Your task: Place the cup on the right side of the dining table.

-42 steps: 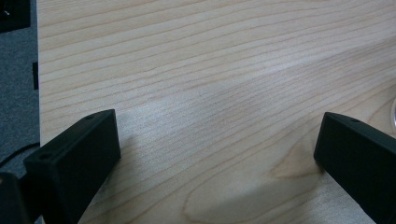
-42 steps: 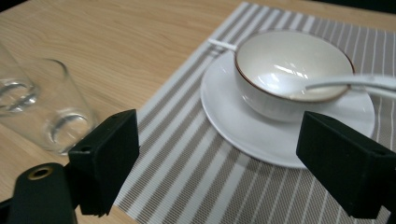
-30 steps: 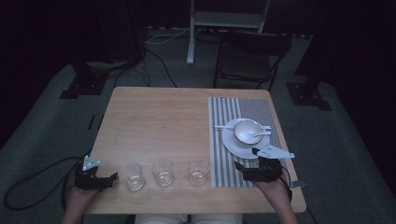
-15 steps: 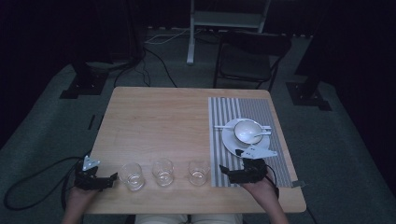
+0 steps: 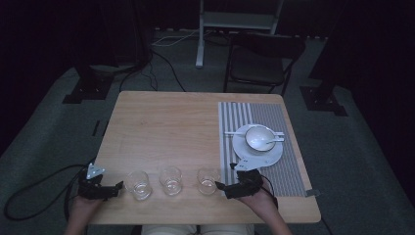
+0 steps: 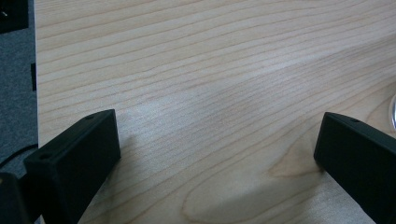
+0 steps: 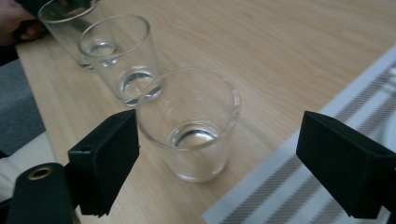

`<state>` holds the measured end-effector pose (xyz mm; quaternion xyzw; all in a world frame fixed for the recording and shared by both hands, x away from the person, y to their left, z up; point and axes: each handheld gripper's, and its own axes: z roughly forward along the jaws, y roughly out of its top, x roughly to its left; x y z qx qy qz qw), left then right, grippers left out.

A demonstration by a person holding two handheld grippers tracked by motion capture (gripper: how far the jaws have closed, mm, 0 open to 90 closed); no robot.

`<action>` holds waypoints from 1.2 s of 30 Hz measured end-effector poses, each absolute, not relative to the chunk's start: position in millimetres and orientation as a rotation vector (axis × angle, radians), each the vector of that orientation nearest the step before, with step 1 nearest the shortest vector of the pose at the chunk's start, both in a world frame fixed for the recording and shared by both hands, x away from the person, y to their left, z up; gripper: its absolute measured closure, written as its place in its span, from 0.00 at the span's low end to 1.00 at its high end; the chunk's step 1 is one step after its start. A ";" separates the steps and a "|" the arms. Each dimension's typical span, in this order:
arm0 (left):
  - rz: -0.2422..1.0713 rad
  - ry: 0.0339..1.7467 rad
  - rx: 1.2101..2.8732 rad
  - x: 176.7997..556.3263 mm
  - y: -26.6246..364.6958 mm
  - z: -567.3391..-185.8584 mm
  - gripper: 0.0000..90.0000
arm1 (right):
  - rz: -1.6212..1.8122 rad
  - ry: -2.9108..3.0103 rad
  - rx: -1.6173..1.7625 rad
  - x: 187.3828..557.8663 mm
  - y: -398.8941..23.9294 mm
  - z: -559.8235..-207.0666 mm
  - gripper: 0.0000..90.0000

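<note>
High view looks down over the whole table (image 5: 161,122); both gripper views sit close above its wood

The wooden surface (image 5: 161,127) carries three glasses (image 5: 171,180) toward six o'clock and a striped placemat (image 5: 244,115) toward three o'clock.

Left gripper (image 5: 119,186) at table's 7 o'clock, jaws wide apart, pointing toward 3. Right gripper (image 5: 218,186) at 5 o'clock, jaws spread, pointing 9; both probably held low.
</note>
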<state>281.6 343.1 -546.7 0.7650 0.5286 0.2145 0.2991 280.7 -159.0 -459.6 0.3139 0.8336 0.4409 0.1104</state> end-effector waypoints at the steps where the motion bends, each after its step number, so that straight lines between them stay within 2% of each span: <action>1: 0.570 1.404 2.032 281.6 343.1 -546.7 0.01 | 1.295 2.467 0.921 280.9 -155.3 -462.3 0.14; 36: 0.566 1.399 2.037 282.0 343.5 -546.5 0.01 | 1.196 2.571 0.869 296.1 -110.4 -497.1 0.14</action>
